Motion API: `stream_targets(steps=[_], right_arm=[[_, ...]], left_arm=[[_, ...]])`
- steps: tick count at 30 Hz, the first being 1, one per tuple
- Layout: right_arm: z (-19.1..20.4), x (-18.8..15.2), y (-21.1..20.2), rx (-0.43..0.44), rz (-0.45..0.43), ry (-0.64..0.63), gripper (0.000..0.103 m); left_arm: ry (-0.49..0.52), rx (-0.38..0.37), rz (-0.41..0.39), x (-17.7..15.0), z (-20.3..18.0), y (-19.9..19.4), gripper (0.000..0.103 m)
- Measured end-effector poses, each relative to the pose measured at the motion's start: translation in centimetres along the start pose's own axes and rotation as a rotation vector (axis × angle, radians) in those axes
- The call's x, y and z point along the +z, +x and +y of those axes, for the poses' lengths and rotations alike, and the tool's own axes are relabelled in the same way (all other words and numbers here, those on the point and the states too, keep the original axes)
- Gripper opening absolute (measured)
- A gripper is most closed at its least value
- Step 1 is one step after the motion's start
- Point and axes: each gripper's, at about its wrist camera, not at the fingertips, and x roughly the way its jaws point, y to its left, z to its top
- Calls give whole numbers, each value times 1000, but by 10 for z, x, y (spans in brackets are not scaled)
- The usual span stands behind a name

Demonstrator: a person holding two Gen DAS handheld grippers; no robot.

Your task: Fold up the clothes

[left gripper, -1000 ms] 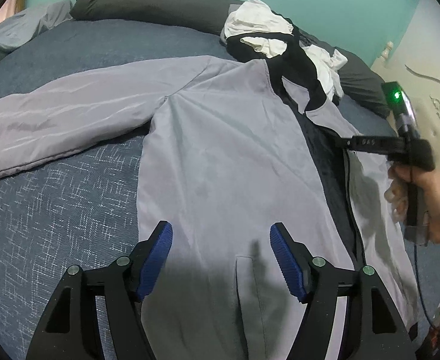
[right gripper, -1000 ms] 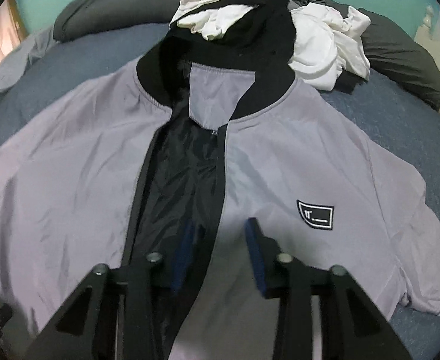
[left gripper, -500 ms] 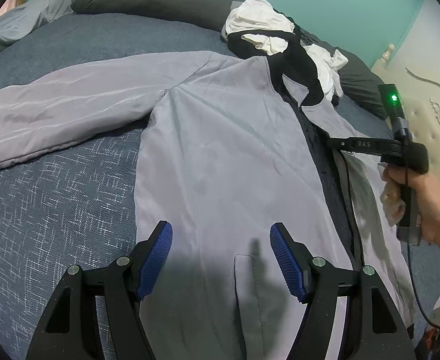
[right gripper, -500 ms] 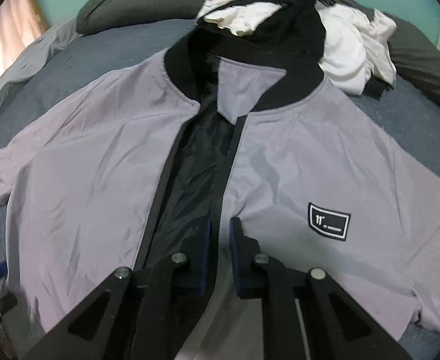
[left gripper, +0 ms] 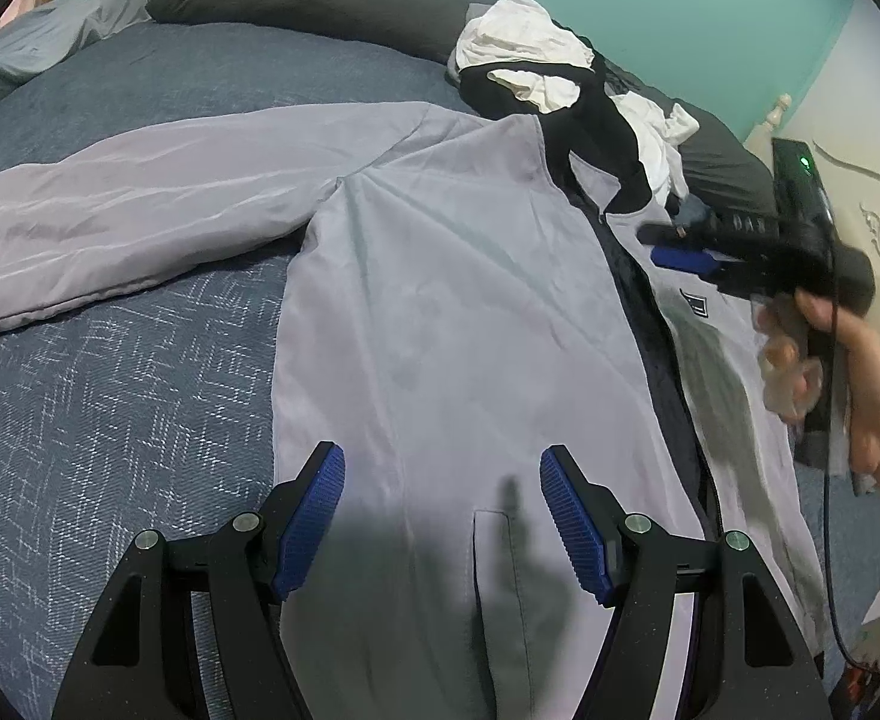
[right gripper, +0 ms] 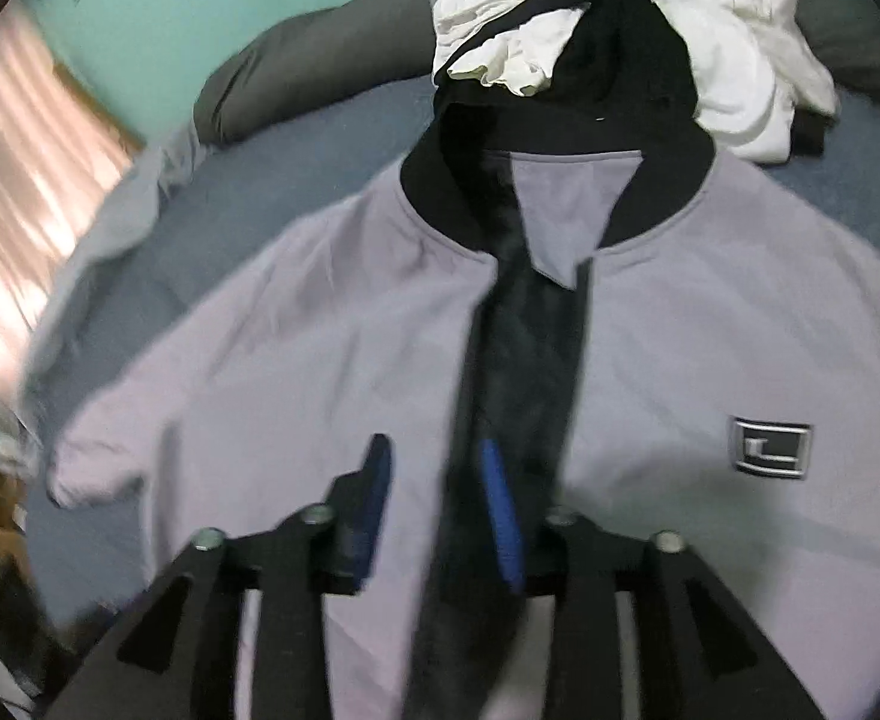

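I have the grey jacket (left gripper: 451, 312) spread front-up on the bed (left gripper: 110, 390), its zip open and the black lining showing. My left gripper (left gripper: 442, 516) hovers over the hem panel, fingers released and wide, nothing between them. My right gripper (right gripper: 434, 504) is above the zip line, its fingers opening, gripping no cloth. I judge I'm still arranging before the first fold. Next I need the front edges closed. A pile of white and black clothes (right gripper: 589, 30) lies beyond the collar.

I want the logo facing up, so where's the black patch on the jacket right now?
In the right wrist view the black patch sits low on the right, on the grey jacket panel beside the open dark front strip, well below the black collar.
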Motion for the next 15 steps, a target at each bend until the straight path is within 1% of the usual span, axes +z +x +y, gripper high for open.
stream_targets(steps=[4,6,10,11,12,14,15], right_arm=[[5,9,23,-44,44,-8,41],[6,9,31,-68,49,-22,41],[6,9,45,-66,52,0,40],[6,9,48,-65,53,5,37],[8,8,51,-66,52,3,26],[13,5,51,-77,37,-19,16],[14,4,50,-82,26,-25,4]], left_arm=[[-4,-3,2,0,1,1,72],[-4,-4,4,0,2,2,72],[-7,-6,6,0,3,4,72],[-6,-6,7,0,2,4,72],[-6,-5,8,0,2,5,72],[-6,-5,9,-1,2,6,72],[-7,-5,10,-1,3,6,72]])
